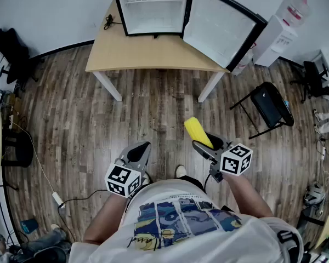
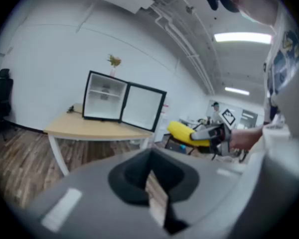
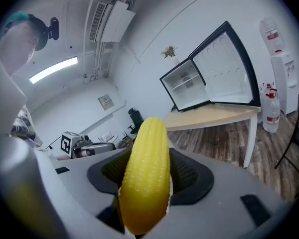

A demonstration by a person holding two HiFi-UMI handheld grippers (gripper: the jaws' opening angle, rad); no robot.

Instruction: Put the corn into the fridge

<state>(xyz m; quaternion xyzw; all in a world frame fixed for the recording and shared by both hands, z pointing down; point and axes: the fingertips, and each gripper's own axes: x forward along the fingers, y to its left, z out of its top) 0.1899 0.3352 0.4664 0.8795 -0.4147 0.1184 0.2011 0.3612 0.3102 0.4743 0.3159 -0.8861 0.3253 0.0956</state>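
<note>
**Fridge**: small, black-framed, white inside. It stands on the light wooden surface at its far edge. The fridge door is swung fully open to the right. The shelves that can be seen are bare.

**Corn**: one yellow cob, outside the fridge and well short of it, over the wooden floor on the near side of the surface. It is held in the air, with its free end pointing up and toward the fridge.

**Right tongs**: in the person's right hand, well in front of the fridge and a little to its right. The jaws stand wide and are closed on the lower part of the cob, with a ribbed pad pressing on each side. Most of the cob sticks out past the tips.

**Left tongs**: in the person's left hand, well in front of the fridge and level with the right tongs. The jaws are drawn together with only a thin slit between them, and they hold nothing.

**Water dispenser**: white, on the floor to the right of the fridge, beyond the open door.

**Black chair**: on the floor to the right of the fridge and nearer the person than the dispenser.
</note>
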